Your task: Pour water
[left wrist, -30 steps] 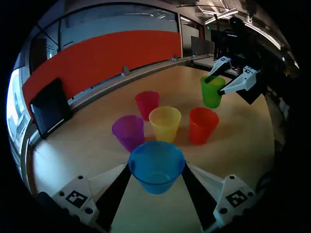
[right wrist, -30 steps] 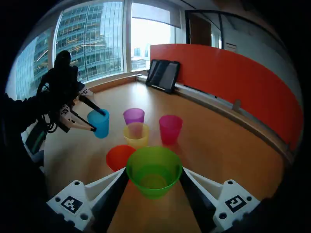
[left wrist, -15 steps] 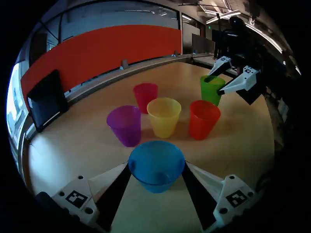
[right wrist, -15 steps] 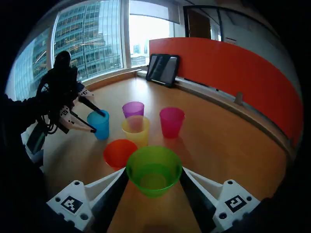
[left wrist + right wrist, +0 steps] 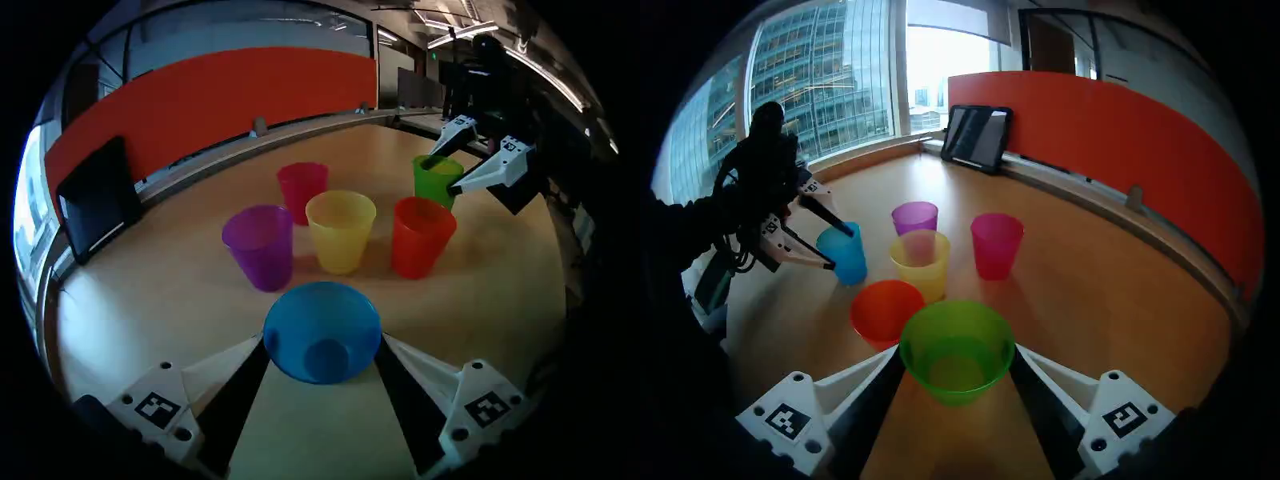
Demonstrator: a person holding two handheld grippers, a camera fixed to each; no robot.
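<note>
A translucent blue cup [image 5: 322,332] sits close in the left gripper view, pinched between the two fingers of the left gripper [image 5: 322,346], which press on its opposite sides. It is held above a pale wooden table [image 5: 160,304] and looks tilted, its round inner base showing. Whether it holds water cannot be told.

In the right gripper view, a green cup [image 5: 957,352] is clamped the same way by the right gripper [image 5: 957,362], mouth up, above the table. It also shows no clear water line.

Between the two held cups, four more stand upright in a tight cluster: a purple cup [image 5: 259,246], a yellow cup [image 5: 340,230], a pink cup [image 5: 302,190] behind them, and a red cup [image 5: 422,236] just beside the yellow one. Farther off, a dark tablet [image 5: 96,196] leans at the table's edge below an orange wall panel [image 5: 208,92].

Likely risks:
- A cup tipped before its lip is over a target would put water on the table.
- The cluster is packed, so a low approach could knock a neighbour over.
- The thin plastic walls may flex or slip in the fingers as a cup rotates.
- The two grippers face each other across the cluster and could collide if both move in.
</note>
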